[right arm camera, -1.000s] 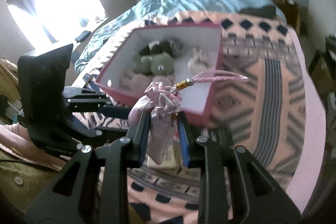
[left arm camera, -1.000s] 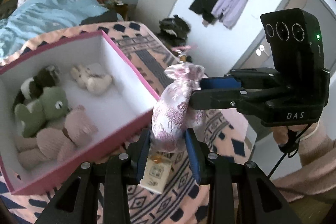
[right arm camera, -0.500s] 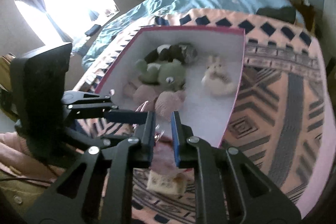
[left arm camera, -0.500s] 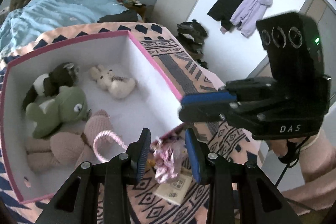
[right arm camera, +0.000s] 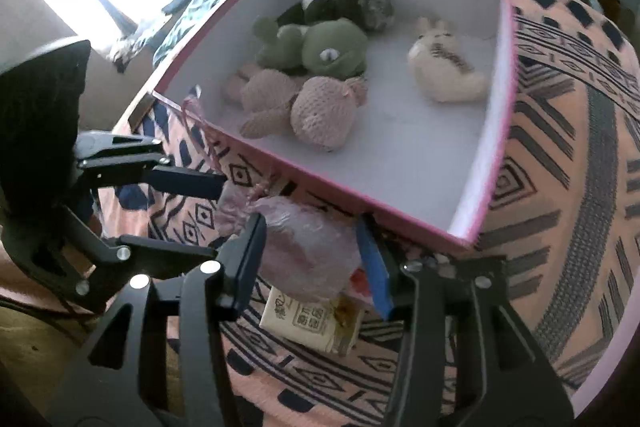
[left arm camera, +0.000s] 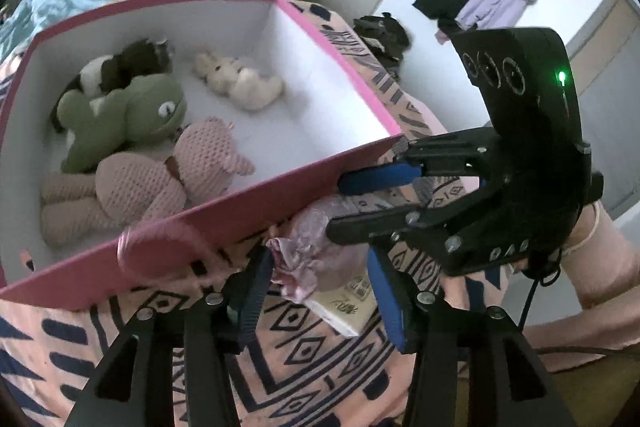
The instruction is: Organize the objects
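Both claws, left (left arm camera: pixel 318 291) and right (right arm camera: pixel 308 259), just opened, released; pouch (right arm camera: pixel 308 247), earlier lifted, now on bed (left arm camera: pixel 304 351) beside box (left arm camera: pixel 240 203).

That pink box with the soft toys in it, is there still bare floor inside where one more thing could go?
Yes. The pink box has bare white floor along its near wall and in the corner below the cream bunny. The far left is crowded: the green frog, the dark plush and the pink knitted toy lie bunched together.
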